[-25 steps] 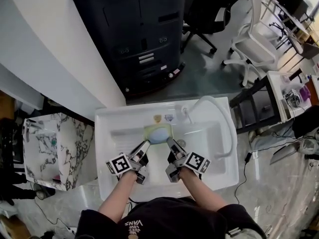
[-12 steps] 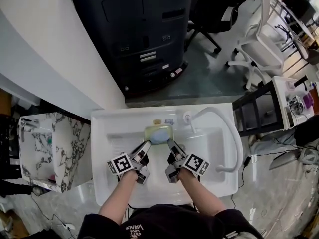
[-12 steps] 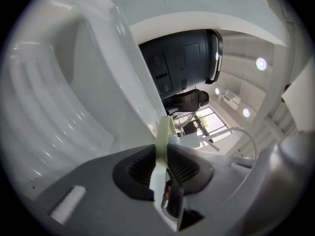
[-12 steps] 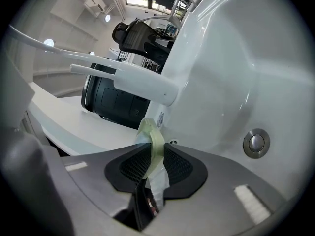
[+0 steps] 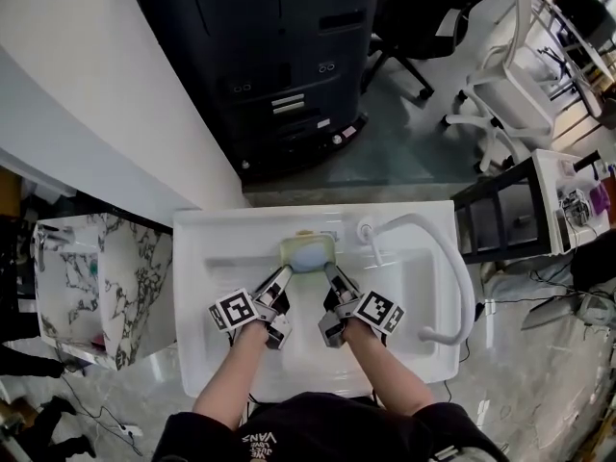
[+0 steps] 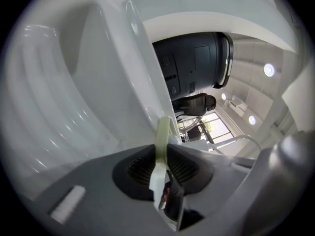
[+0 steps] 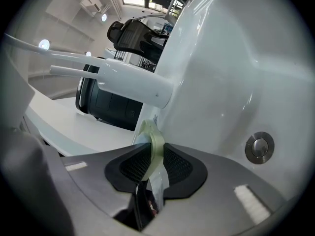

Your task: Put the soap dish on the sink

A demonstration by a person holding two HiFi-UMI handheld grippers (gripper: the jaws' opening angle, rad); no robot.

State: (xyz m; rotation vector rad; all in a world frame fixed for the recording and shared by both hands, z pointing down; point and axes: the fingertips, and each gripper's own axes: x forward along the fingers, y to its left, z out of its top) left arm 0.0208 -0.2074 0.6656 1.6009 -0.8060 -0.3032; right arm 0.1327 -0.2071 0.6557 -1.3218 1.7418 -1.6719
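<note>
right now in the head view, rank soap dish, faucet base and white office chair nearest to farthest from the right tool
1. soap dish, clamped in the right tool
2. faucet base, just beyond, to the right
3. white office chair, far upper right

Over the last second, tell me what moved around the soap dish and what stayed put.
The soap dish, carried between the left gripper and the right gripper, has moved away from the person toward the back ledge of the sink, closing on the small stickers there. Nothing was taken or released: both grippers stay clamped on the dish's rim. The faucet has not moved.
</note>
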